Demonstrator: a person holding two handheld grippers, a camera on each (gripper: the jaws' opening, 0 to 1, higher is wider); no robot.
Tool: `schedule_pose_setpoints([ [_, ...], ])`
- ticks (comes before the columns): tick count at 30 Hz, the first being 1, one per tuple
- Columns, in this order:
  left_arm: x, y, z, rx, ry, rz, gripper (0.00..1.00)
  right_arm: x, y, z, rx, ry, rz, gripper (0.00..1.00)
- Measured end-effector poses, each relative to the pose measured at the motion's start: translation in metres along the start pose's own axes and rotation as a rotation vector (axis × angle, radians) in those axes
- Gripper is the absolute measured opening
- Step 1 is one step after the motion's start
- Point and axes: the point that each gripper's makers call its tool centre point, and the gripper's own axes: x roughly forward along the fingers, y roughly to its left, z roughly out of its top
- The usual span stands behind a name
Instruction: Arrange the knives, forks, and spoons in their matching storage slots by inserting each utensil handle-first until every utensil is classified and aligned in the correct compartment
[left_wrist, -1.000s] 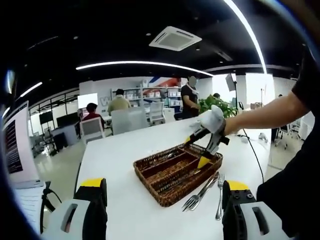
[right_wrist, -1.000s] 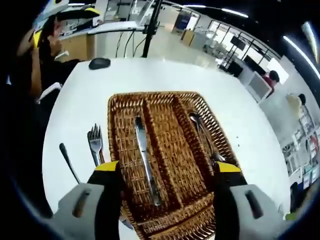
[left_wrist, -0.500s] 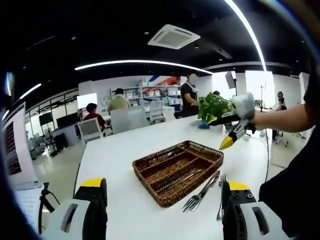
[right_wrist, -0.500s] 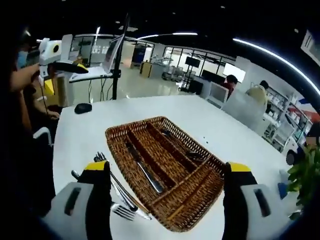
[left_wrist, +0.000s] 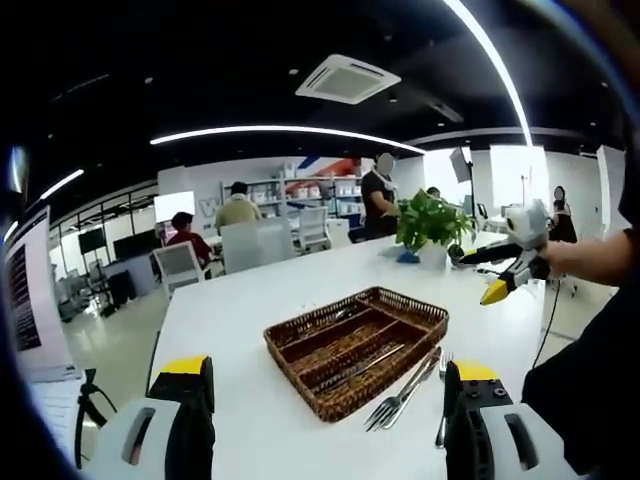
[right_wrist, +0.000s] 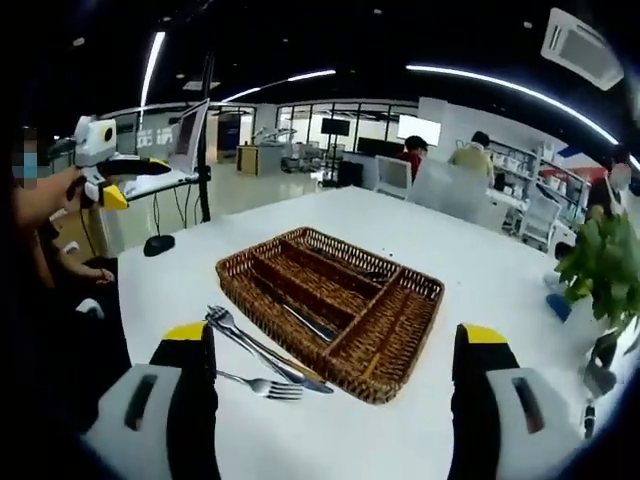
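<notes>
Right gripper (left_wrist: 500, 270) withdrawn; its view shows mouse (right_wrist: 158, 244).

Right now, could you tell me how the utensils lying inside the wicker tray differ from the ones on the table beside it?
The knife lies inside a slot of the wicker tray; the forks lie loose on the white table against its rim. The knife runs parallel to the dividers; the forks lie crossed at angles. All are silver metal cutlery.

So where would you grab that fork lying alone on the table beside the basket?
Probably mid-handle, coming straight down with jaws across it. The fork lies flat on the white table, apart from the wicker basket; its thin stem is clearer of the neighbouring utensils than its tines.
</notes>
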Motion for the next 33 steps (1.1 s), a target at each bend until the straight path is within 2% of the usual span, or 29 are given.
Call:
schedule_pose_setpoints([
  [7, 0.002, 0.001, -0.002, 0.003, 0.002, 0.000, 1.00, -0.023, -0.007, -0.011, 0.023, 0.000, -0.030, 0.99],
  [12, 0.002, -0.003, 0.001, 0.006, -0.005, -0.004, 1.00, -0.031, -0.014, -0.014, 0.025, 0.002, -0.046, 0.99],
  [22, 0.000, -0.004, 0.002, 0.016, -0.001, -0.007, 1.00, -0.035, -0.020, -0.008, 0.022, -0.011, -0.064, 0.99],
  [33, -0.001, -0.004, 0.003, 0.029, 0.000, -0.008, 1.00, -0.034, -0.015, -0.005, 0.012, -0.015, -0.057, 0.99],
])
